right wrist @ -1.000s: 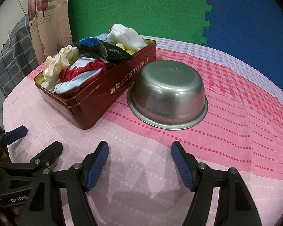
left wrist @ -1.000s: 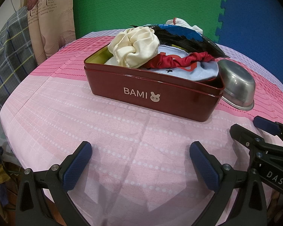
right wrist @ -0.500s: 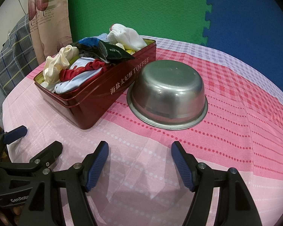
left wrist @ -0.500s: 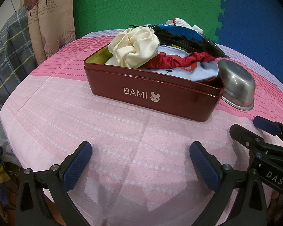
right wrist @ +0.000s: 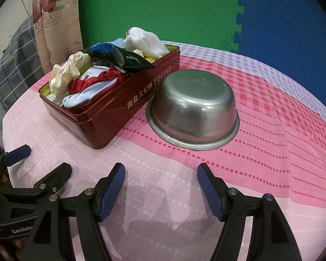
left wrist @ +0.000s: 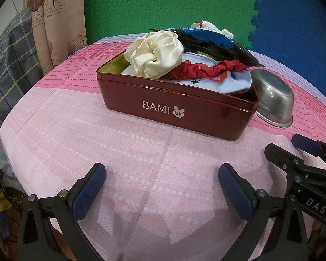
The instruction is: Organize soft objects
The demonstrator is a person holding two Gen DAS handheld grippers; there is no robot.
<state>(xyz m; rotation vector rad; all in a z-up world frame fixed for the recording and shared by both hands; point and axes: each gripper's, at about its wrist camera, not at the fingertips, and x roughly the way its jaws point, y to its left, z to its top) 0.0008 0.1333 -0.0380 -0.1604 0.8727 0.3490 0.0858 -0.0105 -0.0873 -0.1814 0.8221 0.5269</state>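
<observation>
Hovering low over the near edge of the tablecloth [left wrist: 123, 143], both tools are empty. Left gripper [left wrist: 162, 187]: jaws wide apart, nothing between the pads, only cloth below. Right gripper [right wrist: 160, 188]: jaws also well apart, nothing held. They sit side by side near the table edge, both angled down toward the middle.

Next out: red tin [left wrist: 176, 111], lid off, standing on the cloth. It's packed above the rim. Cream scrunchie [left wrist: 155, 53] sits on top at the near-left corner, red scrunchie [left wrist: 206, 69] drapes across a pale blue garment [left wrist: 223, 84], a dark blue-and-black foil packet [left wrist: 213, 41] lies over the middle, white knitted sock [right wrist: 144, 41] at the far end. Something yellow under the sock; can't tell what.

Just beside the tin on its right: steel bowl [right wrist: 193, 108], upside down on the cloth, rim close to the tin wall, can't tell if it touches. Anything under it is hidden.

Status, my read: no loose soft items visible anywhere on the table, so the collecting looks essentially done. Possibly left: tamping the pile down, since it overflows. No lid in view.

Behind: green and blue foam mats [right wrist: 163, 6], curtain on the left.
</observation>
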